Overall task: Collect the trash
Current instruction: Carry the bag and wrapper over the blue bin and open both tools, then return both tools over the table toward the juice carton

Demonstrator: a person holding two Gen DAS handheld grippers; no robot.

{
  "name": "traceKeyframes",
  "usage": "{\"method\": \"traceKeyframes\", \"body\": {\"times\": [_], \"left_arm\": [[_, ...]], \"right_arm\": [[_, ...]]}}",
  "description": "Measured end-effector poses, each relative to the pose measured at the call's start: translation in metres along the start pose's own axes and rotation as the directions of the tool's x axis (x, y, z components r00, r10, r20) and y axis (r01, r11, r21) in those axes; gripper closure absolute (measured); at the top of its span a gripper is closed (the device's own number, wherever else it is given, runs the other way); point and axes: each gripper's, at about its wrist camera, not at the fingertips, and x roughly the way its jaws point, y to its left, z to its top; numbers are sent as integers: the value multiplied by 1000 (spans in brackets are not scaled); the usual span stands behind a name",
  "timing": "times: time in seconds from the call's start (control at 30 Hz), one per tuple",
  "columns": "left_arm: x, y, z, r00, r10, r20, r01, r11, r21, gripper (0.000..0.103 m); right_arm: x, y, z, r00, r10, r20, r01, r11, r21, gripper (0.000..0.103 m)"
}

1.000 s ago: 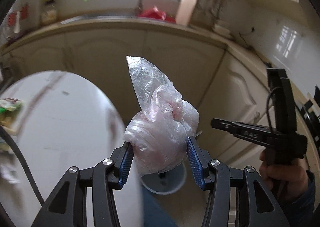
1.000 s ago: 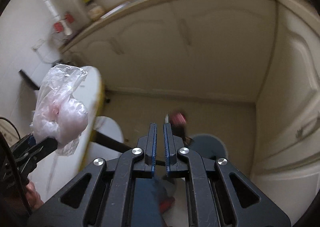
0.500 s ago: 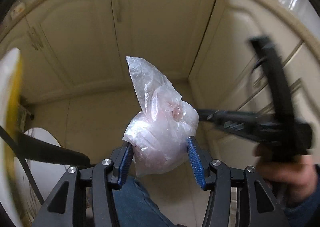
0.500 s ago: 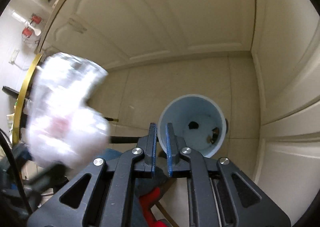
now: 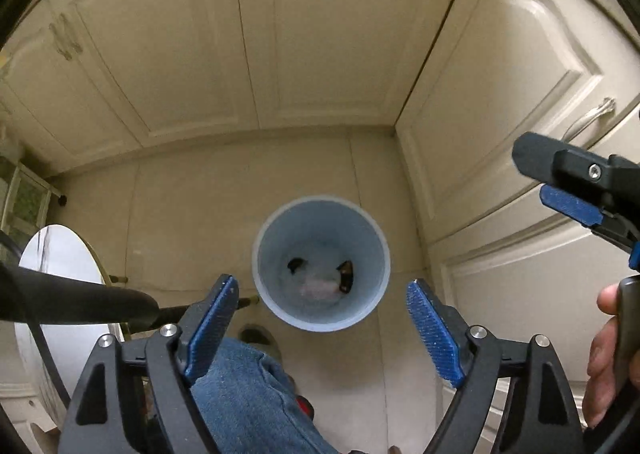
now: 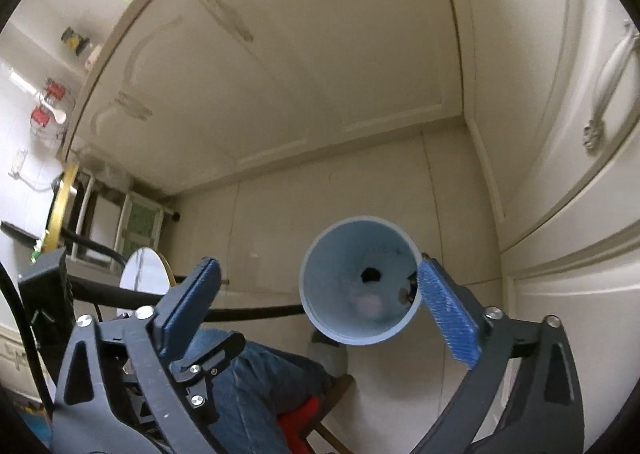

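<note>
My left gripper [image 5: 320, 318] and right gripper [image 6: 328, 302] both point steeply down, jaws just sprung wide, nothing between them.

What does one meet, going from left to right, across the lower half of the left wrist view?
Round white table → left blue pad of the left gripper → light blue trash bin → right blue pad → the person's hand at the right edge.

Left gripper [image 5: 320, 318]: jaws just opened, emptied.
Plastic bag [image 5: 318, 286]: released, now seen in bin [image 5: 280, 310].
Right gripper [image 6: 320, 302]: jaws just opened wide, nothing between.
</note>
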Motion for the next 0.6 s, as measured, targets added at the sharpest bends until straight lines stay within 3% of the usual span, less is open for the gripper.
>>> {"method": "traceKeyframes", "body": {"times": [0.2, 0.33, 0.43, 0.5, 0.53, 0.6], "left_arm": [[-51, -8, -17, 993, -28, 113, 29, 1000, -1, 20], [-110, -16, -31, 964, -39, 262, 33, 999, 28, 18], [-164, -13, -51, 921, -22, 388, 9, 999, 35, 8], [-199, -6, -71, 878, 8, 478, -22, 999, 23, 2], [-222, 0, -80, 850, 31, 526, -40, 999, 7, 1], [-246, 16, -98, 811, 72, 581, -66, 997, -31, 1]], "right_arm": [[-41, 14, 3, 994, 36, 101, -37, 999, 3, 0], [-74, 35, 7, 982, 72, 177, -69, 997, -18, 0], [-104, 62, 9, 966, 111, 236, -99, 993, -59, 0], [-125, 86, 10, 952, 133, 277, -108, 989, -103, 0], [-132, 97, 11, 947, 145, 288, -115, 986, -120, 0], [-147, 121, 11, 934, 174, 311, -128, 978, -162, 0]]}}
